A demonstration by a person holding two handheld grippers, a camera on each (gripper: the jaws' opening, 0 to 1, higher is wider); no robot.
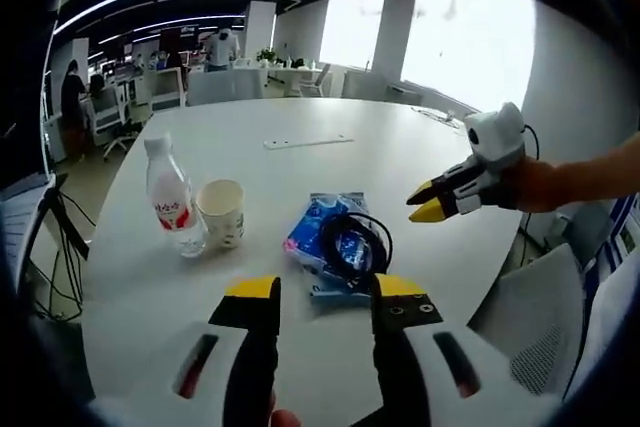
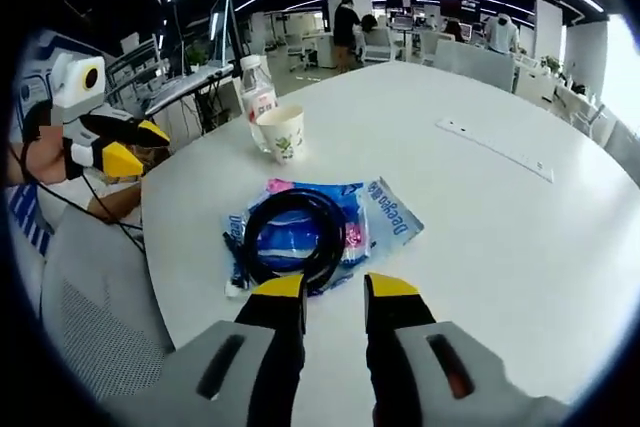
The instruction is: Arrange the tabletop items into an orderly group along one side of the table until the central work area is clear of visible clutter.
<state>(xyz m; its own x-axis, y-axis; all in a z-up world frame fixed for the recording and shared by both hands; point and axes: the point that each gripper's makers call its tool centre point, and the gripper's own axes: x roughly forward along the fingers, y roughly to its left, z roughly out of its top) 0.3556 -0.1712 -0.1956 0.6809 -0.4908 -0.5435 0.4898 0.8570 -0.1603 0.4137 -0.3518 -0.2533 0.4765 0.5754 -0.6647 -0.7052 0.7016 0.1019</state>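
On the white round table [image 1: 400,147] lies a blue snack packet [image 1: 318,227] with a coil of black cable [image 1: 358,242] on top of it. A clear water bottle [image 1: 172,197] and a paper cup [image 1: 222,212] stand side by side to its left. My left gripper [image 1: 326,287] is open just short of the packet, holding nothing. My right gripper [image 1: 428,201] hovers at the packet's right. In the right gripper view, my right gripper [image 2: 336,289] is open in front of the cable coil [image 2: 293,232] and packet [image 2: 385,212], with the left gripper [image 2: 125,147] off the table edge.
A white power strip [image 1: 308,142] lies further across the table, also power strip [image 2: 497,150]. The bottle [image 2: 258,87] and cup [image 2: 282,132] stand near the table edge. Mesh office chairs [image 1: 530,337] sit close by. Desks and people fill the background.
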